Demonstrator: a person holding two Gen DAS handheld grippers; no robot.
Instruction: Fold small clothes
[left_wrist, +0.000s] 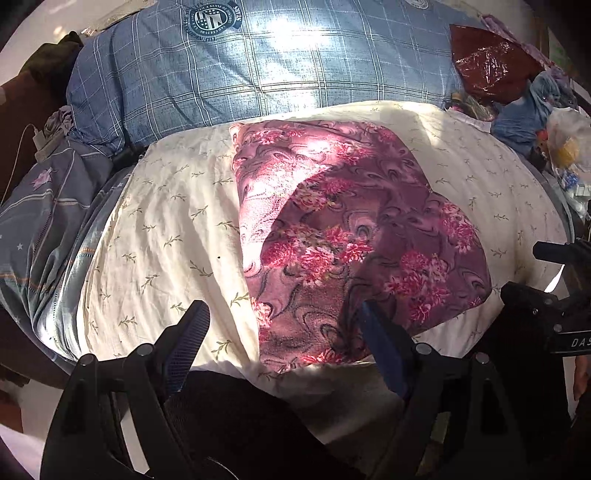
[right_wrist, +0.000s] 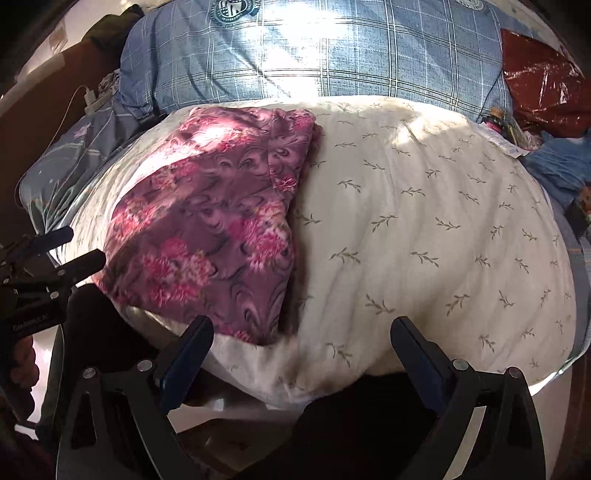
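Nearest the cameras, the left gripper (left_wrist: 284, 325) and the right gripper (right_wrist: 301, 339) both hover with fingers spread wide apart and nothing between them. The left gripper's right finger (left_wrist: 384, 350) lies over the near edge of the floral purple garment (left_wrist: 343, 236), while its left finger (left_wrist: 188, 339) hangs over bare cream pillow (left_wrist: 166, 236). The right gripper's left finger (right_wrist: 188, 354) sits just beside the garment's near corner; its other finger stands well apart, over plain pillow.

The garment, already folded into a rough oblong, lies on the cream pillow with its long axis running from the pillow's near edge toward its far edge. From the left gripper it lies ahead and slightly right; from the right gripper, ahead and left. The left gripper appears the nearer, so the next grasp probably falls to it.

Beyond the pillow's far edge rests a blue plaid cushion (left_wrist: 258, 74).
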